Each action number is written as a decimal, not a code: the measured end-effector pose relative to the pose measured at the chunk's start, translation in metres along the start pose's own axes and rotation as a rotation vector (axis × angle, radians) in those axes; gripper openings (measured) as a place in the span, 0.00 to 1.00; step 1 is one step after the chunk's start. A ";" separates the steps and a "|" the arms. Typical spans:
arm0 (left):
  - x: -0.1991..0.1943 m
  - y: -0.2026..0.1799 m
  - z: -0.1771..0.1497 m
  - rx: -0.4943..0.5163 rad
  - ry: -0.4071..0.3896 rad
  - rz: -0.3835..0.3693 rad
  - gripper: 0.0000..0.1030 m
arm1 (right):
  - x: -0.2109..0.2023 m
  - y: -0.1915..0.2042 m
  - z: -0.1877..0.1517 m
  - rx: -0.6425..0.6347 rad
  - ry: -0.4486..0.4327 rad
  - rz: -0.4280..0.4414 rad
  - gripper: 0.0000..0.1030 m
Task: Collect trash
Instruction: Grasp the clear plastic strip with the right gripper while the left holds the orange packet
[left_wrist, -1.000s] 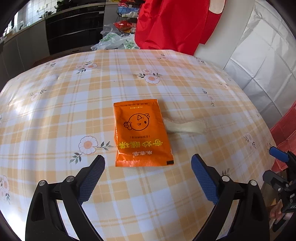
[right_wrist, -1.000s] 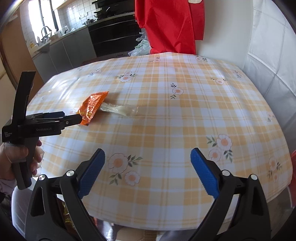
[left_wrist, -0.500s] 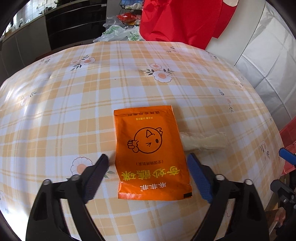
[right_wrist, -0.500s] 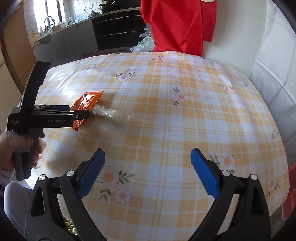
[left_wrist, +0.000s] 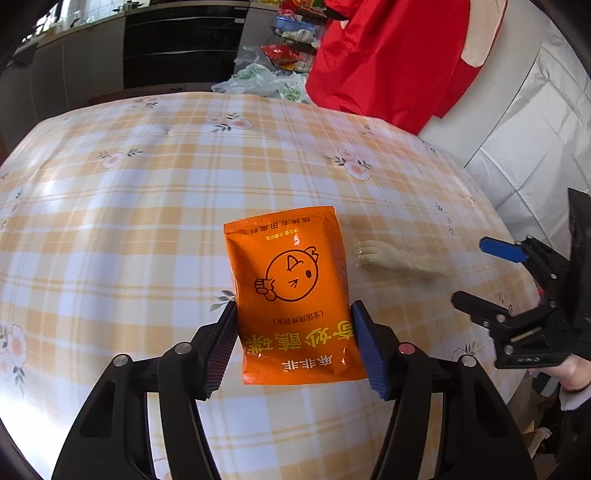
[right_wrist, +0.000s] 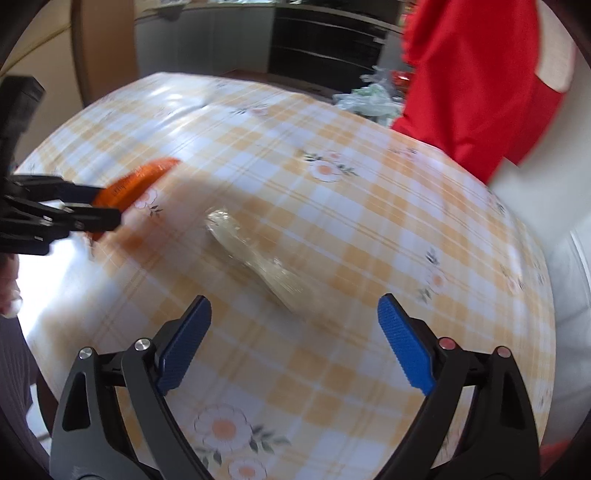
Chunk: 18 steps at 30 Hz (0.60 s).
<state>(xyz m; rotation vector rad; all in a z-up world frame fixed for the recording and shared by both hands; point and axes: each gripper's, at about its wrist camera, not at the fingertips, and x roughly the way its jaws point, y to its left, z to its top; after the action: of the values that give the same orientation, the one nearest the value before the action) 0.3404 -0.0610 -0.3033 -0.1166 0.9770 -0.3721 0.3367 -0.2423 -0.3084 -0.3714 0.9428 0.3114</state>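
Observation:
An orange snack packet (left_wrist: 291, 291) lies flat on the checked tablecloth (left_wrist: 147, 221). My left gripper (left_wrist: 293, 304) straddles its near half. The jaws are closing, with the pads right at the packet's side edges and the packet still flat. A clear, crumpled wrapper (left_wrist: 395, 258) lies just right of the packet. In the blurred right wrist view the clear wrapper (right_wrist: 255, 258) runs toward my right gripper (right_wrist: 293, 300). Its near end reaches about level with the fingertips. That gripper's jaws stand wide and are closing slightly, with no pad touching the wrapper. The left gripper (right_wrist: 110, 210) shows at the left, around the orange packet (right_wrist: 136, 181).
A red cloth (left_wrist: 388, 55) hangs over a chair at the table's far side, with plastic bags (left_wrist: 258, 79) beside it. Dark kitchen cabinets (left_wrist: 177, 44) stand behind. A white quilted cover (left_wrist: 535, 147) is on the right. The table's near edge is close below both grippers.
My left gripper moved forward over the orange packet and narrowed its jaws around it. My right gripper swung left and rolled, and now faces the clear wrapper instead of bare cloth.

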 end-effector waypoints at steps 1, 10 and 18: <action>-0.008 0.005 -0.003 -0.008 -0.014 0.006 0.58 | 0.006 0.003 0.004 -0.018 0.005 0.003 0.84; -0.055 0.030 -0.027 -0.054 -0.090 0.050 0.58 | 0.039 0.013 0.024 -0.016 0.041 0.033 0.81; -0.070 0.041 -0.043 -0.070 -0.107 0.069 0.58 | 0.044 0.019 0.026 0.012 0.085 0.078 0.50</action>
<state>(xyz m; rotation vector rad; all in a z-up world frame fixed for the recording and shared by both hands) 0.2802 0.0052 -0.2831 -0.1648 0.8858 -0.2658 0.3722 -0.2095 -0.3340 -0.3391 1.0439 0.3629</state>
